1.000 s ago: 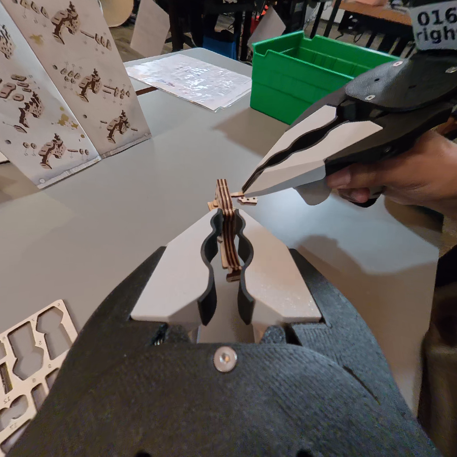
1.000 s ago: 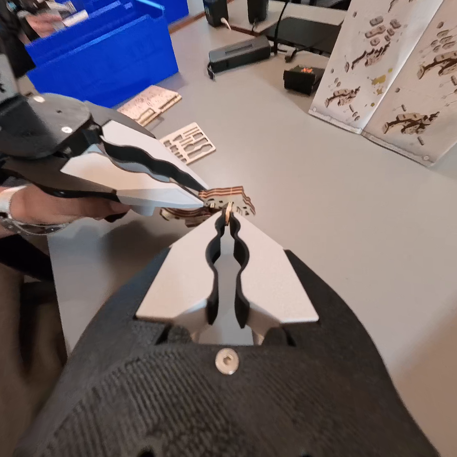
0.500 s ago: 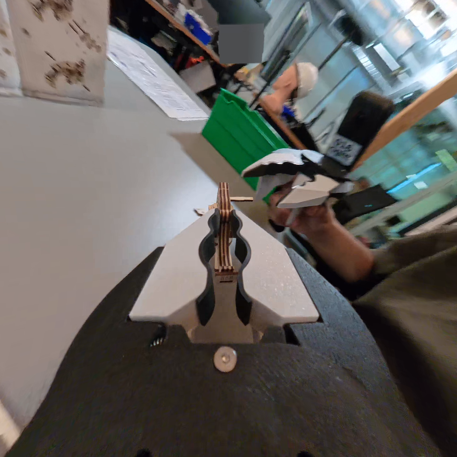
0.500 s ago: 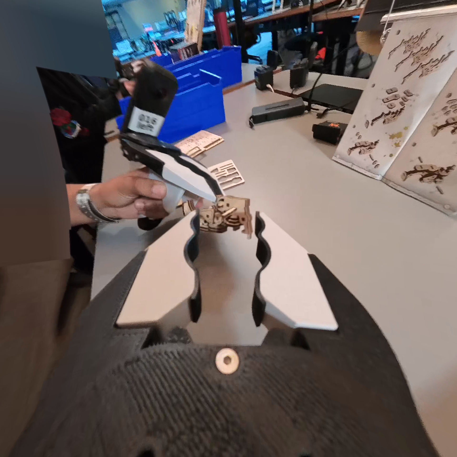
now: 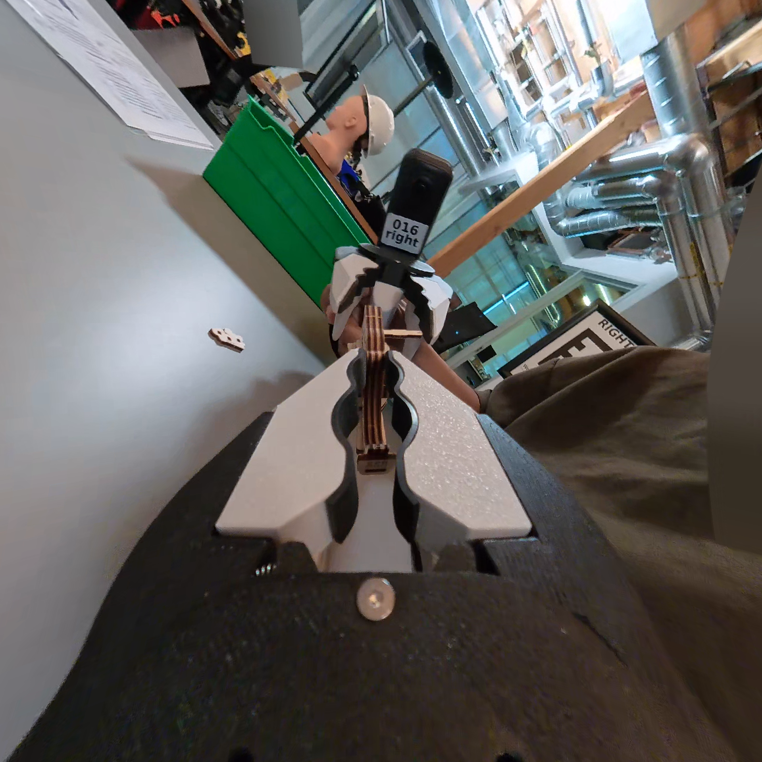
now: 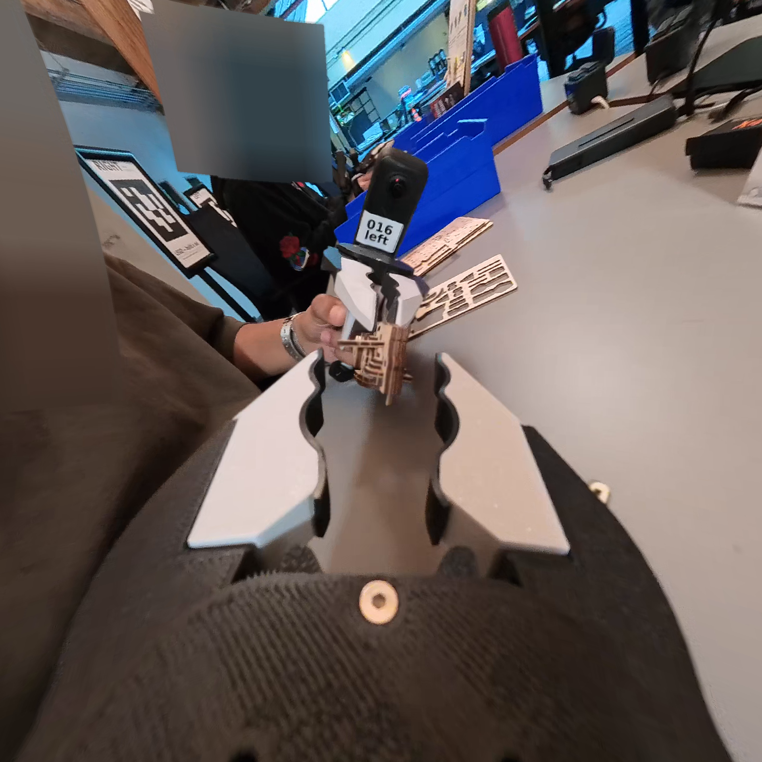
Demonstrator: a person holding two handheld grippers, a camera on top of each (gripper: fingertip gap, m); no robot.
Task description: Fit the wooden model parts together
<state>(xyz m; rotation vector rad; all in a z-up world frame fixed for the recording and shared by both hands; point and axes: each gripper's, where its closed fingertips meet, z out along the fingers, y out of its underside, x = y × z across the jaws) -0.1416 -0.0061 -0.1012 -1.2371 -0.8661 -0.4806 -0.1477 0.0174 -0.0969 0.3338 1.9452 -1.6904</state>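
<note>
- The left gripper (image 5: 373,363) is clamped on the layered, laser-cut plywood model (image 5: 373,396), held edge-on off the grey table (image 5: 103,330)
- The right gripper (image 6: 377,367) is spread wide, empty; the model (image 6: 377,358) sits at twelve o'clock just beyond its tips
- A small loose wooden piece (image 5: 226,339) lies on the table at ten o'clock from the model

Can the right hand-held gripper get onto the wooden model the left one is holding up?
Probably yes. The right hand-held gripper is open and faces the wooden model with nothing between them. The left hand-held gripper clamps the model's other end, so its near end looks free.
</note>
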